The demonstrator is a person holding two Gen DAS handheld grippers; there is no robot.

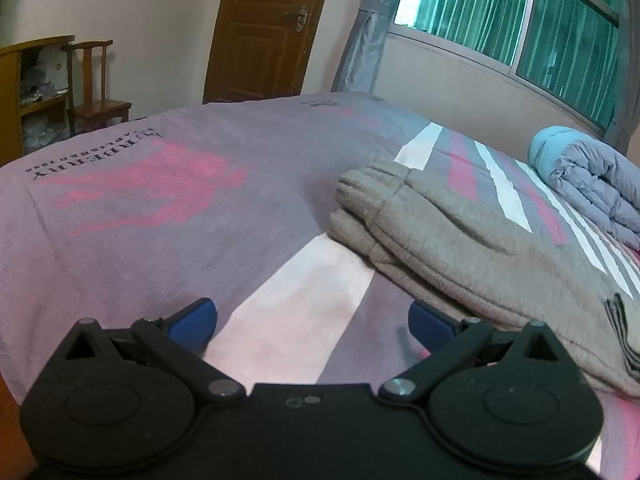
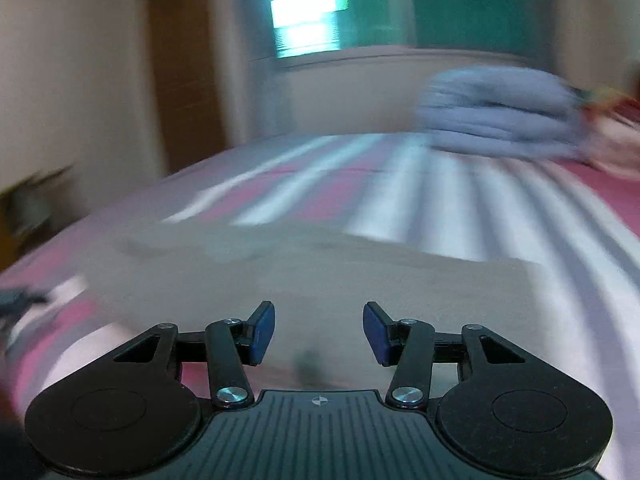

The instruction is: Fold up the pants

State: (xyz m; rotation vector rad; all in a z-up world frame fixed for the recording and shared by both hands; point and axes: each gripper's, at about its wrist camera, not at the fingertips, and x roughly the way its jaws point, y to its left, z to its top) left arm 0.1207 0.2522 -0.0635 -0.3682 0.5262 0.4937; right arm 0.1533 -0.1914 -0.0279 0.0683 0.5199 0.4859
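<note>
Lying folded on the bed sheet [image 1: 132, 216], the beige-grey pants [image 1: 460, 240] form a thick stacked bundle to the right of centre in the left wrist view. Layered edges of the bundle face left; a seam line runs across its top near the far end. A dark striped detail shows at the bundle's near right corner.

Left gripper [image 1: 312, 322]: jaws spread wide, blue pads [image 1: 194, 320] well apart, nothing between them. It sits over a pale stripe of the sheet, with its right pad just beside the near edge of the pants; contact cannot be confirmed.

Right gripper [image 2: 319, 330]: jaws also spread, blue pads [image 2: 264, 330] apart and empty. The right wrist view is heavily motion-blurred. The pants [image 2: 320, 264] appear here as a broad grey-beige mass directly ahead of and beneath the fingers; whether the pads touch the fabric cannot be told.

Surroundings, left wrist view: sheet is mauve with pink print, white and pink stripes, and dark lettering near the far left edge. A folded blue-grey quilt [image 1: 588, 184] rests on the bed beyond the pants, well apart from them. Brown wooden door [image 1: 268, 28] at the back, wooden chair [image 1: 96, 84] at the far left, grey curtain [image 1: 370, 24] beside a window [image 1: 520, 20] with green panes.
</note>
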